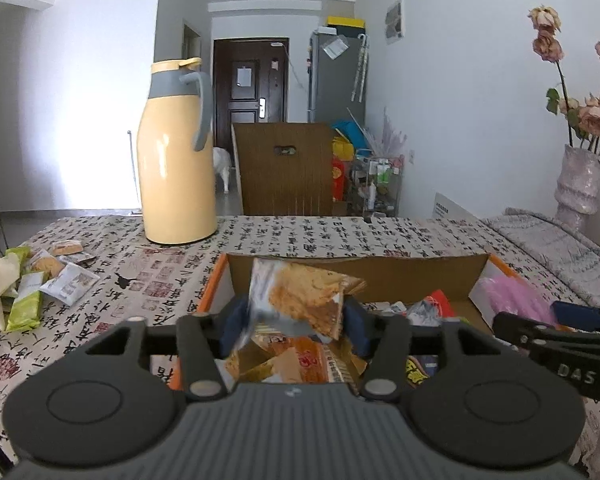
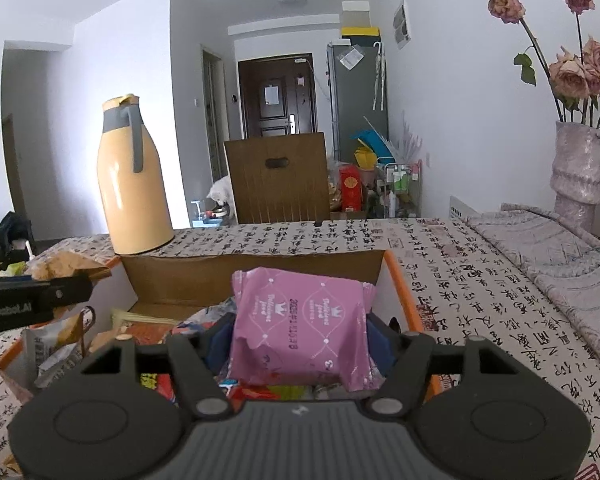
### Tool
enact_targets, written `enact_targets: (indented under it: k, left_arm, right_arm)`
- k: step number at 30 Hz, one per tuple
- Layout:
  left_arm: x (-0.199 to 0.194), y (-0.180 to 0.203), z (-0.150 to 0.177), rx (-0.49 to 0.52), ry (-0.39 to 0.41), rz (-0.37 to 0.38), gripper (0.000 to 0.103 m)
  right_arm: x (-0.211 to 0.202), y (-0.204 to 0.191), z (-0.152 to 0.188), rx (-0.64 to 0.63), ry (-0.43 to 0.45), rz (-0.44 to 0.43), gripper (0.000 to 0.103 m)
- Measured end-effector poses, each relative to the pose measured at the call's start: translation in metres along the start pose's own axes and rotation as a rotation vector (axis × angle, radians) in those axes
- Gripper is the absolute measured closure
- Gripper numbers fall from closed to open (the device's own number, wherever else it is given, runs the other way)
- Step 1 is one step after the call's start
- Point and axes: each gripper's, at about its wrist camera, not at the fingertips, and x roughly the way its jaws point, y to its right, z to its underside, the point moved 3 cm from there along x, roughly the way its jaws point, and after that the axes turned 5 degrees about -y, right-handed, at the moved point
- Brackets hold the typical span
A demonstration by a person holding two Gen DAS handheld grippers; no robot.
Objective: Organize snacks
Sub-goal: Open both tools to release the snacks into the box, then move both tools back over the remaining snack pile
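Note:
My left gripper (image 1: 296,324) is shut on a brown-and-white snack packet (image 1: 304,292) and holds it above the open cardboard box (image 1: 380,270) with an orange rim. My right gripper (image 2: 298,340) is shut on a pink snack packet (image 2: 302,328) and holds it above the same box (image 2: 188,276), which has several snack packets inside. The right gripper shows at the right edge of the left wrist view (image 1: 560,332), and the left gripper shows at the left edge of the right wrist view (image 2: 32,296).
A yellow thermos jug (image 1: 176,160) stands on the patterned tablecloth (image 1: 300,236) behind the box. Several loose snack packets (image 1: 52,276) lie at the table's left. A vase of dried roses (image 1: 578,184) stands at the right. A wooden chair (image 1: 284,168) is behind the table.

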Motion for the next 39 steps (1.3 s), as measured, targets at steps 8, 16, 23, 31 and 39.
enact_targets:
  k: [8,16,23,31,39]
  left_arm:
    - [-0.006,-0.005,-0.002,-0.044,0.044,-0.037,0.000]
    - [-0.009,-0.004,-0.001,-0.049,0.045,-0.040,0.000]
    - [-0.024,-0.002,-0.011,-0.052,0.063,-0.036,0.000]
    - [-0.063,-0.002,-0.015,-0.045,0.110,-0.020,0.000]
    - [-0.095,-0.012,0.000,-0.050,0.114,-0.017,0.000]
  right_arm:
    - [-0.010,0.004,-0.001,0.026,0.029,-0.004,0.000]
    - [-0.011,0.003,-0.002,0.016,0.032,0.003,0.000]
    - [-0.023,-0.001,-0.010,-0.005,0.051,0.019,0.000]
    - [-0.058,-0.007,-0.008,-0.021,0.072,0.032,0.000]
    - [-0.091,-0.016,0.012,-0.034,0.063,0.027,0.000]
